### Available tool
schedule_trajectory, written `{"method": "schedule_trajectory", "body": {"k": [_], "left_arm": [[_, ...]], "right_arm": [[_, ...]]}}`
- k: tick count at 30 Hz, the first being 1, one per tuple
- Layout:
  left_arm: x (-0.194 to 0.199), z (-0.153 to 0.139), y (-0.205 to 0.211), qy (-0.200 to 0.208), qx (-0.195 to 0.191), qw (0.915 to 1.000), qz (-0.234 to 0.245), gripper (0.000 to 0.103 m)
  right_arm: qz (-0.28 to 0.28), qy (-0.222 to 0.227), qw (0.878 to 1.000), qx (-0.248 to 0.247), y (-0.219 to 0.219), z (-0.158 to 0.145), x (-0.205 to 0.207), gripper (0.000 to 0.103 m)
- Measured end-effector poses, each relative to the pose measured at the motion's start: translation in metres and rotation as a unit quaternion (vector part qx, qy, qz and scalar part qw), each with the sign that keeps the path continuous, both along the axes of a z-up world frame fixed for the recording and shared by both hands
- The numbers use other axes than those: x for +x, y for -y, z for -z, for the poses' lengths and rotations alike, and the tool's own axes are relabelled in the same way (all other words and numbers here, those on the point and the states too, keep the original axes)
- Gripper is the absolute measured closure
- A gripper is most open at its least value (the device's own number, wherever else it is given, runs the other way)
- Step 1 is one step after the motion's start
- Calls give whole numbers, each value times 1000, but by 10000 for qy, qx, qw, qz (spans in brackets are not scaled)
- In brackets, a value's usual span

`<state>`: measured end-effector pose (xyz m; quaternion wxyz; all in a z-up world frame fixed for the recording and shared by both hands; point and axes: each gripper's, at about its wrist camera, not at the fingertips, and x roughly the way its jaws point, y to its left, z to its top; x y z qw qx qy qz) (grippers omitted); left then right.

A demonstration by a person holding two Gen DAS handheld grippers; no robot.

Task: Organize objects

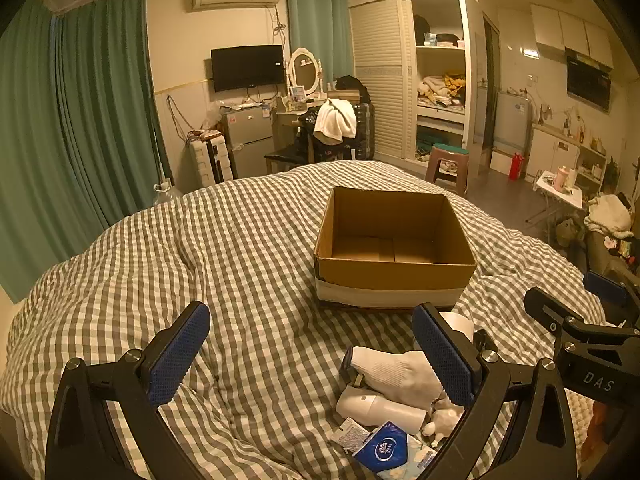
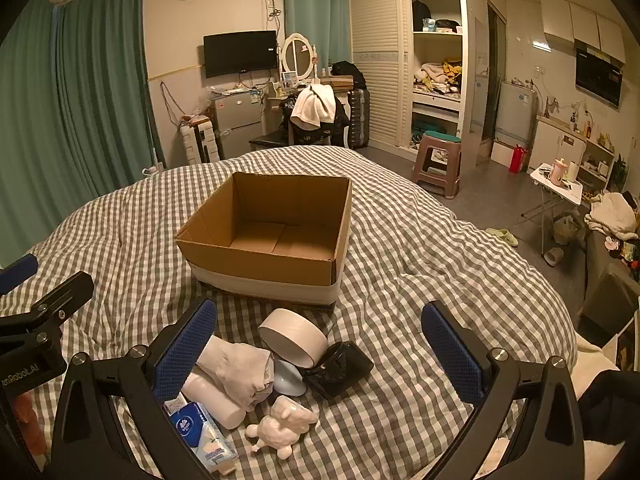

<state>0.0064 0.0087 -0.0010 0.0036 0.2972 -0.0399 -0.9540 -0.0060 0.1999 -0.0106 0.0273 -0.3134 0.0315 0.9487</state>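
Note:
An empty open cardboard box (image 1: 394,240) (image 2: 276,232) stands on the checked bed cover. In front of it lies a pile: a white sock (image 2: 240,368) (image 1: 394,372), a white bottle (image 2: 218,402) (image 1: 380,408), a blue tissue pack (image 2: 202,438) (image 1: 386,450), a white tape roll (image 2: 292,338), a black pouch (image 2: 340,366), a pale blue object (image 2: 289,380) and a small white animal figure (image 2: 282,426). My left gripper (image 1: 316,356) is open, above the bed left of the pile. My right gripper (image 2: 320,356) is open, above the pile.
The bed cover (image 1: 240,248) is rumpled. Beyond the bed are a chair with a towel (image 1: 335,120), a stool (image 1: 446,168), a wardrobe (image 1: 408,72), a folding table (image 2: 556,186) and slippers (image 2: 502,236) on the floor.

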Motion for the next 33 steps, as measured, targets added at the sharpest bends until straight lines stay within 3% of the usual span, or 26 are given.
{"method": "schedule_trajectory", "body": {"k": [33], "left_arm": [[0,4,-2,15,-55,10000,32,0]], "right_arm": [[-123,-14,9999,-75,2,0,1,0]]}}
